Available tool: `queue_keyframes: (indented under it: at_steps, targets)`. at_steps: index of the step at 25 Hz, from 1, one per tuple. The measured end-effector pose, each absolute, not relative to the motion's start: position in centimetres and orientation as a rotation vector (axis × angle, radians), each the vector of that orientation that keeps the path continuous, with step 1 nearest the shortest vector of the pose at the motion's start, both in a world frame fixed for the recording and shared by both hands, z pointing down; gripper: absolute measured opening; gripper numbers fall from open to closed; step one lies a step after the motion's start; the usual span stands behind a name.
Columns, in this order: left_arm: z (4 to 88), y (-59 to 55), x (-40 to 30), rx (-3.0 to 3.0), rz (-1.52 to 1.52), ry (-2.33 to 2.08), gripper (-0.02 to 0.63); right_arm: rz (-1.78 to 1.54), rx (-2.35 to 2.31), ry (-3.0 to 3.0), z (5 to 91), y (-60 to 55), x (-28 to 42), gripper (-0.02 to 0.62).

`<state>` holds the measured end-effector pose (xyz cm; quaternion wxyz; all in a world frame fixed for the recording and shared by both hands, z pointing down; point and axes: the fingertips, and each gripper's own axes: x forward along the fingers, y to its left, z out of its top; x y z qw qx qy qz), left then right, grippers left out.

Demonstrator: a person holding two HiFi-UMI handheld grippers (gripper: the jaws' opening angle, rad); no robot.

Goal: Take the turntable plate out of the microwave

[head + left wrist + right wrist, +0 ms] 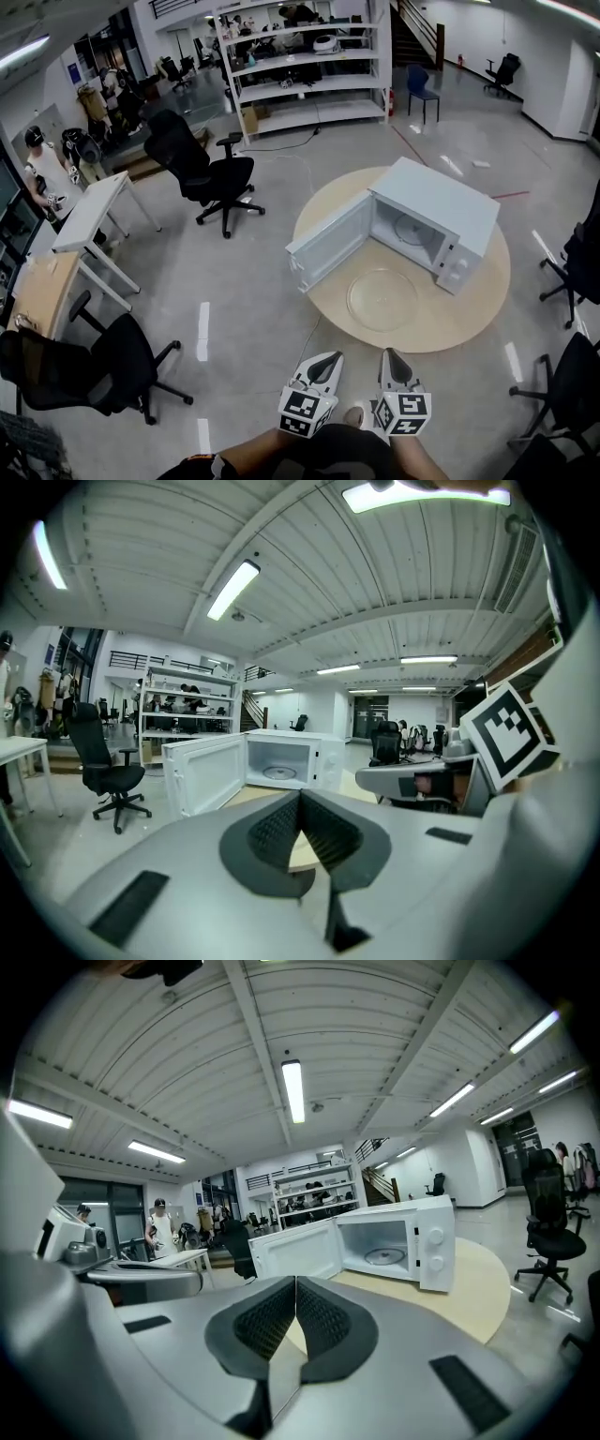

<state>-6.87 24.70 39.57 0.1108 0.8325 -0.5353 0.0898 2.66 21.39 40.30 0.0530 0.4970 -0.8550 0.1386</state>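
A white microwave [441, 220] stands on the round wooden table [487, 300] with its door [328, 242] swung wide open to the left. On the tabletop just in front of the cavity lies a clear round glass plate [382, 300]. A round ring or disc [411, 230] shows on the cavity floor, also in the gripper views [278, 772] [384, 1256]; I cannot tell which it is. My left gripper [331, 357] [300, 801] and right gripper [390, 354] [295, 1284] hang side by side off the table's near edge, both shut and empty.
Black office chairs stand at the left [211, 173], near left [94, 366] and right [581, 262]. White desks [89, 216] sit at the left, a shelving rack [300, 66] at the back. A person [42, 173] stands far left. Bare grey floor surrounds the table.
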Motion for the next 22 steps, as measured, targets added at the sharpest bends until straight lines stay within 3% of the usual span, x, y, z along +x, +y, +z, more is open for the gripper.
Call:
queue_keyframes:
  at_steps: [22]
  targets:
    - [39.5,38.5,-9.4,2.377,0.133,-1.646,0.046,0.307,1.435,-2.584,37.9,35.2,0.6,0.018]
